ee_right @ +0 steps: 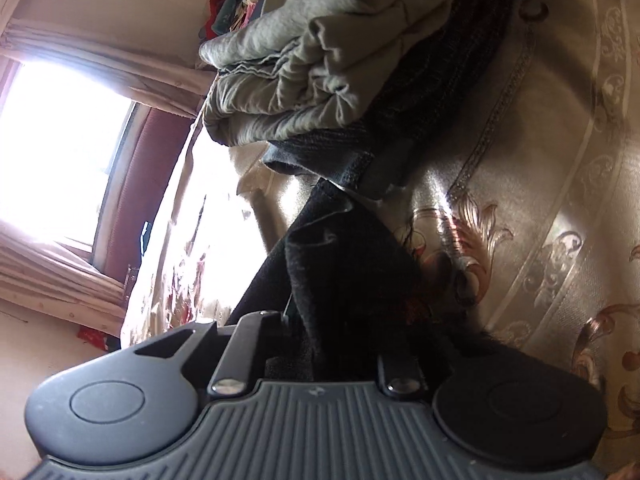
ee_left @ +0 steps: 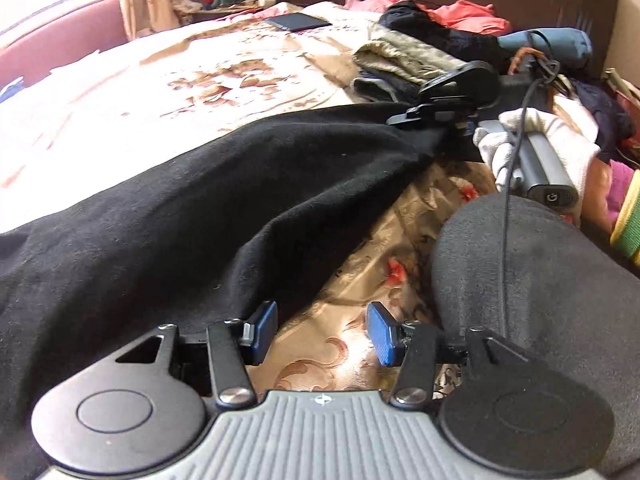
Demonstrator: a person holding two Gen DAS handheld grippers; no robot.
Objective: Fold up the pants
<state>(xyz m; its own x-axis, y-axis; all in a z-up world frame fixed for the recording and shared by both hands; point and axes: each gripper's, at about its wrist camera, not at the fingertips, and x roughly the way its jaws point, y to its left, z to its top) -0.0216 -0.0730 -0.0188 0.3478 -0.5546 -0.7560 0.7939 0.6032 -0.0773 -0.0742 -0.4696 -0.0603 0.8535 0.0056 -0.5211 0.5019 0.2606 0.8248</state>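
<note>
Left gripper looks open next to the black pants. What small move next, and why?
Probably slide the left gripper sideways onto the pants edge and close. Its jaws stand open over bare bedspread, only one pad touching cloth, while the right gripper has the far end between its jaws.

A "G" logo marks the grey handle's (ee_left: 554,184) end.

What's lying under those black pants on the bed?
Under the black pants only the floral bedspread shows, where their edge lifts beside the open left gripper. Whatever lies further beneath is covered by the cloth.
</note>
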